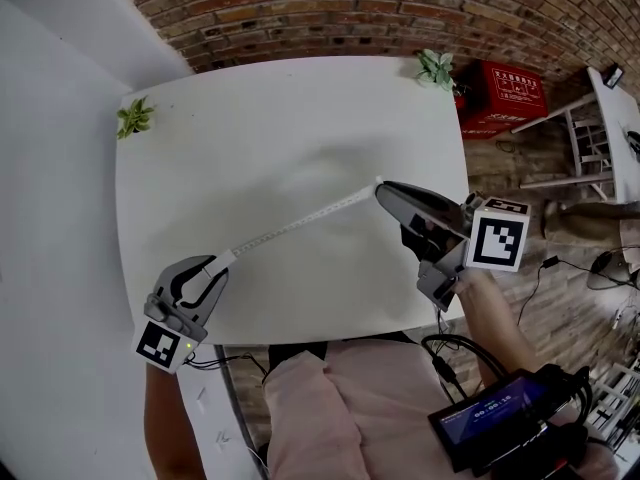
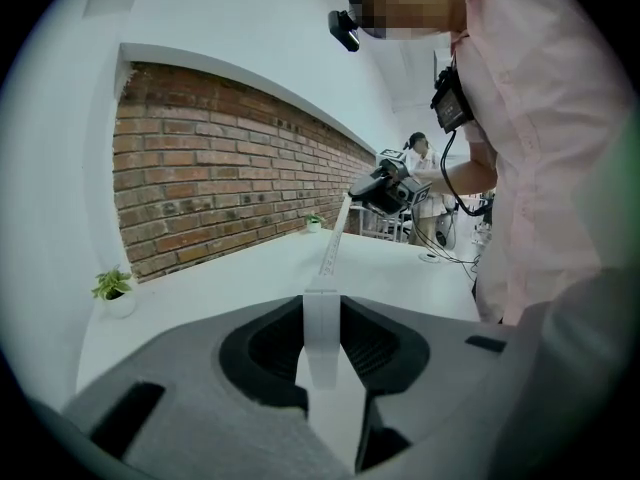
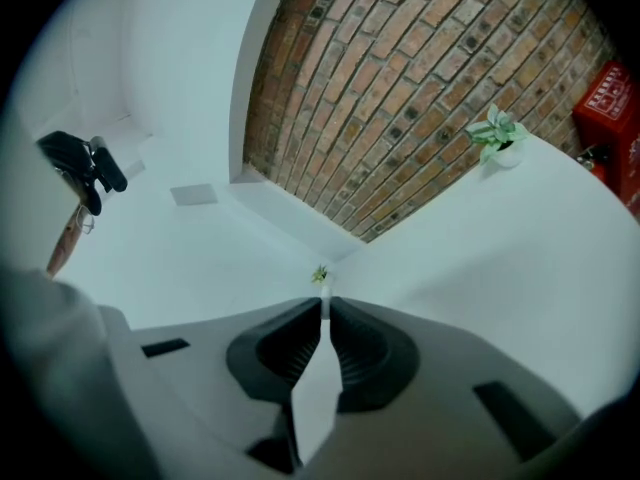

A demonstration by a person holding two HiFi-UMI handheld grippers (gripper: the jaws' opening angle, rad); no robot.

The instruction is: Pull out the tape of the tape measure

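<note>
A white tape (image 1: pixel 300 223) stretches taut across the white table (image 1: pixel 280 128) between my two grippers. My left gripper (image 1: pixel 222 261) is at the near left edge, shut on the white tape measure body (image 2: pixel 322 328), which sits between its jaws. From there the tape (image 2: pixel 333 243) runs out to the right gripper (image 2: pixel 378 190). My right gripper (image 1: pixel 380 185) hangs over the table's right side with its jaws almost together, pinching the tape's end. In the right gripper view only a thin white sliver shows at the tips of the right gripper (image 3: pixel 326 303).
Small potted plants stand at the table's far left corner (image 1: pixel 133 118) and far right corner (image 1: pixel 436 68). A red box (image 1: pixel 500 93) and a white rack (image 1: pixel 590 138) stand on the floor to the right. A brick wall (image 1: pixel 350 8) lies behind the table.
</note>
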